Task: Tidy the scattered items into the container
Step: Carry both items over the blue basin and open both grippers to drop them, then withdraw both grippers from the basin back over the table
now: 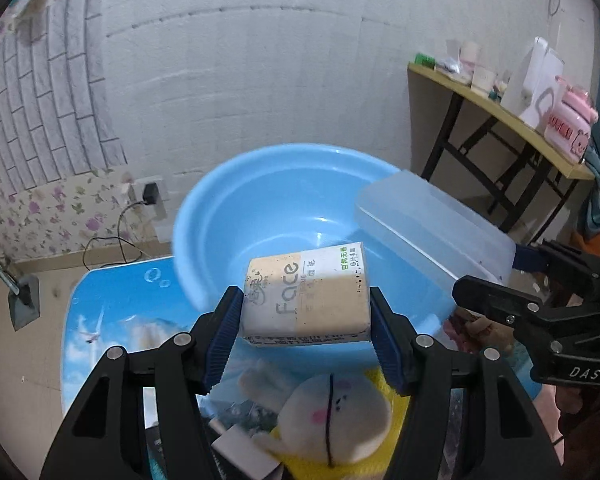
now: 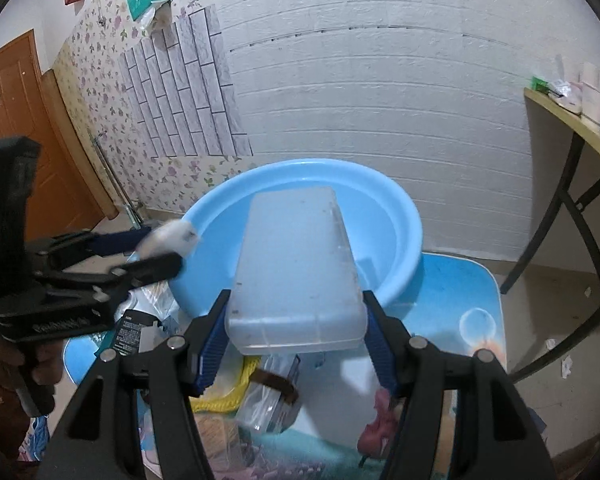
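A round blue basin [image 1: 236, 200] [image 2: 396, 216] stands on a low table with a sky-print top [image 1: 112, 308] [image 2: 472, 300]. My left gripper [image 1: 306, 320] is shut on a beige and white tissue pack [image 1: 306, 296] printed "Face", held over the basin's near rim. My right gripper [image 2: 296, 320] is shut on a frosted clear plastic box [image 2: 296, 264] [image 1: 432, 224], also held above the basin. Each gripper appears in the other's view: the right gripper [image 1: 496, 276] at the right edge, the left gripper [image 2: 156, 252] at the left edge with the blurred tissue pack [image 2: 172, 236].
Below the grippers lie a white plush toy [image 1: 332, 416] on yellow cloth [image 2: 228, 396], a small white box [image 1: 244, 448], a clear case with a brown strap [image 2: 272, 396], a dark packet [image 2: 130, 332] and a pink item [image 2: 380, 424]. A cluttered wooden desk [image 1: 496, 112] stands at right; a door [image 2: 16, 128] at left.
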Demonstrator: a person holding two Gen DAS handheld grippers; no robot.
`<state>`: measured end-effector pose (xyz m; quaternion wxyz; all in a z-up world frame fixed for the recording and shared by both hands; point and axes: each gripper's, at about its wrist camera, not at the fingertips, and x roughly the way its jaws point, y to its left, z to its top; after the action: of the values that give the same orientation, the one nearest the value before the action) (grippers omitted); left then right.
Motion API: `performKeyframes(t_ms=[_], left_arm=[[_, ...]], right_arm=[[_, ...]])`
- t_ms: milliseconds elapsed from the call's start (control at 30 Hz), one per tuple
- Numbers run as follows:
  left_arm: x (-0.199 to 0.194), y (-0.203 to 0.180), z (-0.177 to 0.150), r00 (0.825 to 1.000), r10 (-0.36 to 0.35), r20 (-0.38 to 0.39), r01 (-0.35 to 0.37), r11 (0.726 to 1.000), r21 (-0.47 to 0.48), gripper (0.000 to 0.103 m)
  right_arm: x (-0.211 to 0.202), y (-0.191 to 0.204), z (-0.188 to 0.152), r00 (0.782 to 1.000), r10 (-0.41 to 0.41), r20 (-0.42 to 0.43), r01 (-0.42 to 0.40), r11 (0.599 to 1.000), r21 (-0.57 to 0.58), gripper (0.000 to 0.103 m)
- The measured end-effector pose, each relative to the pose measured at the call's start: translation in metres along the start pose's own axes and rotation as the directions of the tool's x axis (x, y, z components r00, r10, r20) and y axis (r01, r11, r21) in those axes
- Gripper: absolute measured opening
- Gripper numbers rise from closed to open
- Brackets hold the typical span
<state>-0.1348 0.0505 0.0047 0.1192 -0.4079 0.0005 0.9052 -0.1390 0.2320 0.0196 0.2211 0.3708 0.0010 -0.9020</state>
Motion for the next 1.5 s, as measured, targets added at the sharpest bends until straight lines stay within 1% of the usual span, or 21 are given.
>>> performKeyframes(t_ms=[67,300,467,533,600,767,833,867,967,1033,1067,1167,1233,1367,1500], left_arm=[[0.009,-0.004,0.003,1.000,-0.003,-0.009,0.003,1.000,0.012,0.061],[0.037,-0.009,0.009,0.999,0.000,-0.047,0.003,0.999,0.047,0.062],[0.043,-0.008,0.006,0.998,-0.011,-0.067,0.014,0.999,0.040,0.064],[0.041,-0.005,0.005,0.998,-0.001,-0.063,0.003,0.999,0.036,0.067],[0.039,-0.002,0.005,0.998,0.005,-0.056,-0.004,1.000,0.027,0.072],[0.029,0.003,0.002,0.999,0.013,-0.030,-0.013,1.000,0.006,0.077],[0.022,0.003,0.001,1.000,0.021,-0.018,-0.021,1.000,0.003,0.079],[0.019,0.004,0.000,1.000,0.023,-0.013,-0.023,1.000,0.001,0.081],[0.009,0.005,-0.004,1.000,0.028,0.000,-0.028,1.000,-0.009,0.094],[0.000,0.007,-0.008,1.000,0.028,0.014,-0.027,0.999,-0.023,0.095],[-0.003,0.007,-0.009,0.999,0.034,0.019,-0.033,0.999,-0.025,0.095],[-0.014,0.007,-0.016,0.996,0.079,0.032,-0.078,0.997,-0.015,0.103],[-0.023,0.008,-0.024,0.991,0.127,0.047,-0.126,0.992,-0.020,0.103],[-0.031,0.015,-0.038,0.984,0.170,0.045,-0.168,0.985,-0.043,0.103],[-0.036,0.016,-0.052,0.978,0.206,0.018,-0.206,0.979,-0.002,0.103]], right_arm=[[0.006,-0.004,0.002,1.000,-0.012,-0.006,0.012,1.000,-0.003,0.061],[0.034,-0.017,0.013,0.999,0.004,-0.042,-0.004,1.000,0.015,0.061],[0.045,-0.016,0.016,0.999,0.009,-0.049,-0.009,1.000,0.008,0.061],[0.048,-0.016,0.016,0.998,0.015,-0.054,-0.014,1.000,0.011,0.061],[0.049,-0.017,0.015,0.998,0.025,-0.055,-0.024,1.000,0.014,0.061],[0.047,-0.016,0.013,0.997,0.048,-0.054,-0.046,0.998,0.033,0.062],[0.045,-0.014,0.013,0.998,0.044,-0.055,-0.042,0.999,0.035,0.062],[0.044,-0.013,0.012,0.998,0.042,-0.055,-0.040,0.999,0.034,0.062],[0.036,-0.006,0.011,0.998,0.027,-0.048,-0.025,0.999,0.028,0.062],[0.032,-0.004,0.009,0.999,0.018,-0.045,-0.017,1.000,0.022,0.062],[0.028,-0.003,0.007,0.999,0.016,-0.044,-0.015,1.000,0.020,0.062],[0.019,0.001,0.002,0.999,0.010,-0.039,-0.010,1.000,0.018,0.062],[0.013,0.004,-0.002,0.999,-0.007,-0.036,0.008,1.000,0.017,0.062],[0.001,0.009,-0.011,0.999,-0.039,-0.023,0.039,0.999,0.027,0.062],[-0.010,0.015,-0.017,0.998,-0.061,-0.005,0.061,0.998,0.022,0.062]])
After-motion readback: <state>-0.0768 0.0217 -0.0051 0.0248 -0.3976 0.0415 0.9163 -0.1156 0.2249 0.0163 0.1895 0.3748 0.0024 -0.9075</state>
